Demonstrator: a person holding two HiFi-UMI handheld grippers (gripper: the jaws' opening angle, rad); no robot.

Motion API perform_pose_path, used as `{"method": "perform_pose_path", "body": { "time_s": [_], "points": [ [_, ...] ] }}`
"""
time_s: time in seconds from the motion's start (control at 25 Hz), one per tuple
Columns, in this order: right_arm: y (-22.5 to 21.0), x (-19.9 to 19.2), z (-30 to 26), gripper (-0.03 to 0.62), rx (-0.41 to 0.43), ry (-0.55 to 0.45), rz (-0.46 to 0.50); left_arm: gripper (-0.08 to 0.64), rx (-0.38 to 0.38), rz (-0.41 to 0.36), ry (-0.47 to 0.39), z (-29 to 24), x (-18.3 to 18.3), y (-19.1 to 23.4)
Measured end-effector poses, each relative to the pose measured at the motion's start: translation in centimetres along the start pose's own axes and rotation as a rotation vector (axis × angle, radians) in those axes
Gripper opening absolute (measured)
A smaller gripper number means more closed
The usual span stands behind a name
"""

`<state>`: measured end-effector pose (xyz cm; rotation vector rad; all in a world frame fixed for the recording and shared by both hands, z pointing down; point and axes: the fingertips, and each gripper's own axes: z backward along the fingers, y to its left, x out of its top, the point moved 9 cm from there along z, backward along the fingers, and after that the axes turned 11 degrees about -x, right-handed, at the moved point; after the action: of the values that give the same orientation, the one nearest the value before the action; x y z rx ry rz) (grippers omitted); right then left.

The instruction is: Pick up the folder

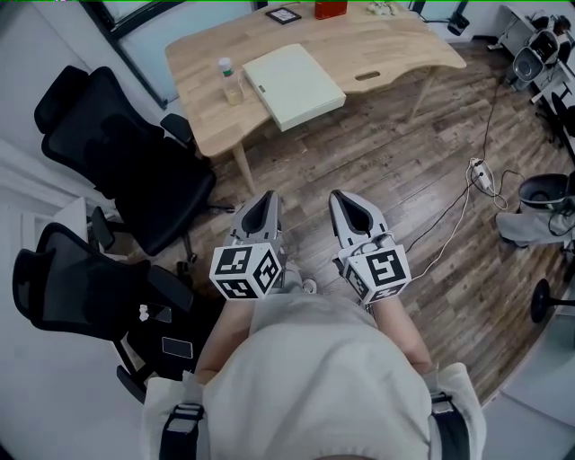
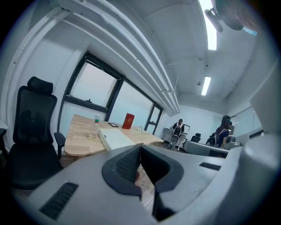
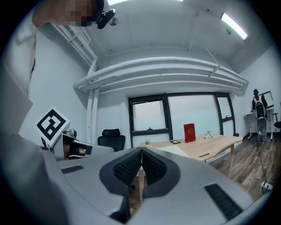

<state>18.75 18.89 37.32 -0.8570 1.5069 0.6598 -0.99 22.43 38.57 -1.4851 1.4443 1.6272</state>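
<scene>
A pale cream folder [image 1: 292,84] lies flat on the wooden table [image 1: 395,49], overhanging its near edge a little. From the left gripper view the folder [image 2: 115,138] shows beyond the jaws. The right gripper view catches the folder [image 3: 170,150] just past the jaw tips. Both grippers are held close to the person's body, well short of the table. My left gripper [image 1: 262,199] is shut with nothing in it. My right gripper [image 1: 340,198] is shut and empty too, jaws meeting tip to tip.
A clear bottle [image 1: 230,81] stands left of the folder. A red box [image 1: 330,9] and a small dark frame [image 1: 283,15] sit at the table's far side. Two black office chairs [image 1: 126,162] stand at left. Cables and a power strip [image 1: 481,172] lie on the wood floor at right.
</scene>
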Motion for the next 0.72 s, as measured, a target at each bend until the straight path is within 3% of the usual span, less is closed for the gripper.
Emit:
{"method": "perform_pose_path", "body": {
  "time_s": [0.32, 0.72],
  "points": [
    [0.1, 0.2, -1.5, 0.017, 0.013, 0.009, 0.001, 0.021, 0.036, 0.016, -0.003, 0.0, 0.3, 0.8],
    [-2.0, -0.2, -4.4, 0.017, -0.025, 0.025, -0.018, 0.021, 0.005, 0.02, 0.013, -3.8, 0.7, 2.8]
  ]
}}
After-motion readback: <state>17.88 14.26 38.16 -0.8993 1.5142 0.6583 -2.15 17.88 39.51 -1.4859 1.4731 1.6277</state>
